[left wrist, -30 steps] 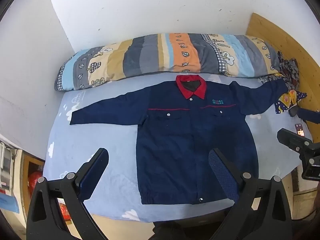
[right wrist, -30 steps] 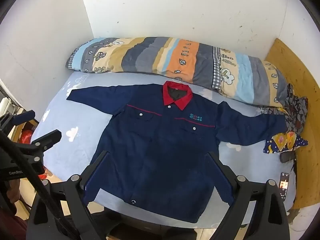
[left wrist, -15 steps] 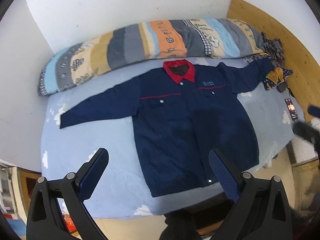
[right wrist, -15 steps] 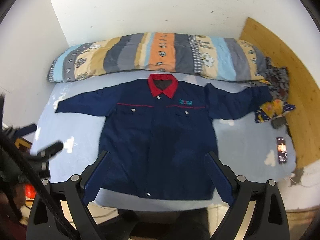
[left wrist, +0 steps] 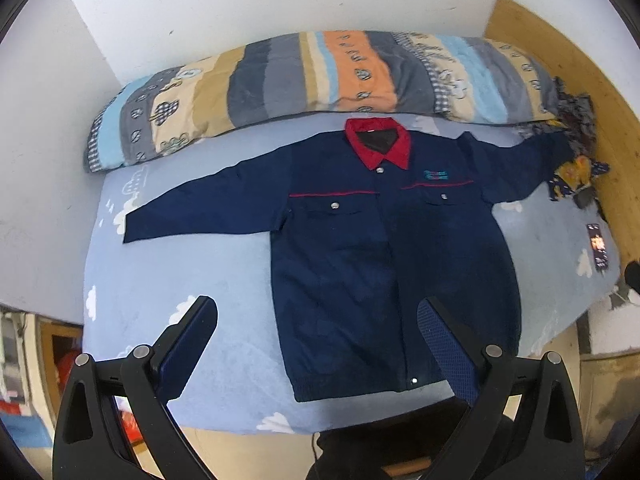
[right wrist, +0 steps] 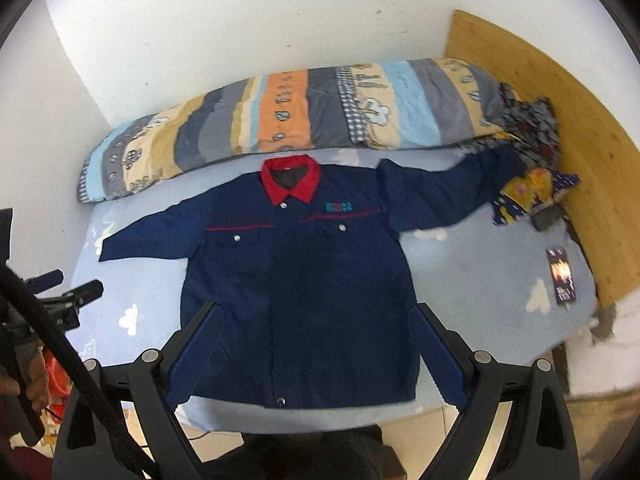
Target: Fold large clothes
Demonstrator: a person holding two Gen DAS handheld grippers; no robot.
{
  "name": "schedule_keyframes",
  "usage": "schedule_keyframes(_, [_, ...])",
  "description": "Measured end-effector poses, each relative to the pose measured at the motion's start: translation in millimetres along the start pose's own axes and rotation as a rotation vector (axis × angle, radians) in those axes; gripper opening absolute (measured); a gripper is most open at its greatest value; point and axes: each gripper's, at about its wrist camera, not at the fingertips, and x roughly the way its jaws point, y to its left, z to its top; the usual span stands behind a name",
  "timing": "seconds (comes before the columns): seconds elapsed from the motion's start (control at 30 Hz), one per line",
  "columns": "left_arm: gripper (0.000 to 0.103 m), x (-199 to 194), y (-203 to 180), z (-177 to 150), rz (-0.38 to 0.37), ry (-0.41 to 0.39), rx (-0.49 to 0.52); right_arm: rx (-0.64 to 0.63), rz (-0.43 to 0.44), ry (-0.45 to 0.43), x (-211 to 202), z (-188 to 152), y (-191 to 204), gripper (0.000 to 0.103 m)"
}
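Note:
A navy work jacket (left wrist: 384,248) with a red collar (left wrist: 378,142) lies flat and face up on the light blue bed sheet (left wrist: 172,276), both sleeves spread out sideways; it also shows in the right wrist view (right wrist: 296,280). My left gripper (left wrist: 316,320) is open and empty, held above the bed's near edge over the jacket's hem. My right gripper (right wrist: 314,320) is open and empty, held above the hem as well. The left gripper's tips (right wrist: 82,292) show at the left edge of the right wrist view.
A striped rolled quilt (left wrist: 320,76) lies along the wall behind the jacket. Patterned cloth (left wrist: 576,160) and a small dark card (left wrist: 596,246) lie at the bed's right side, by a wooden headboard (left wrist: 580,72). White walls close the back and left.
Both grippers swung over the bed, so the jacket shifted in each view. The jacket itself has not moved. Both grippers stayed open.

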Motion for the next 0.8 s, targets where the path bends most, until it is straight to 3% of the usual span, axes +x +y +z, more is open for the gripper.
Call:
schedule_keyframes(0.17, [0.100, -6, -8, 9, 0.024, 0.042, -0.131, -0.108, 0.088, 0.037, 23, 31, -5, 0.096])
schedule_keyframes(0.37, [0.100, -13, -11, -3, 0.070, 0.071, -0.210, -0.227, 0.193, 0.078, 43, 53, 7, 0.096])
schedule_keyframes(0.53, [0.100, -14, -6, 15, 0.077, 0.024, -0.166, -0.188, 0.222, 0.030, 42, 72, 14, 0.096])
schedule_keyframes(0.8, [0.100, -13, -1, 51, -0.003, -0.083, -0.036, -0.140, 0.122, 0.016, 29, 69, 46, 0.096])
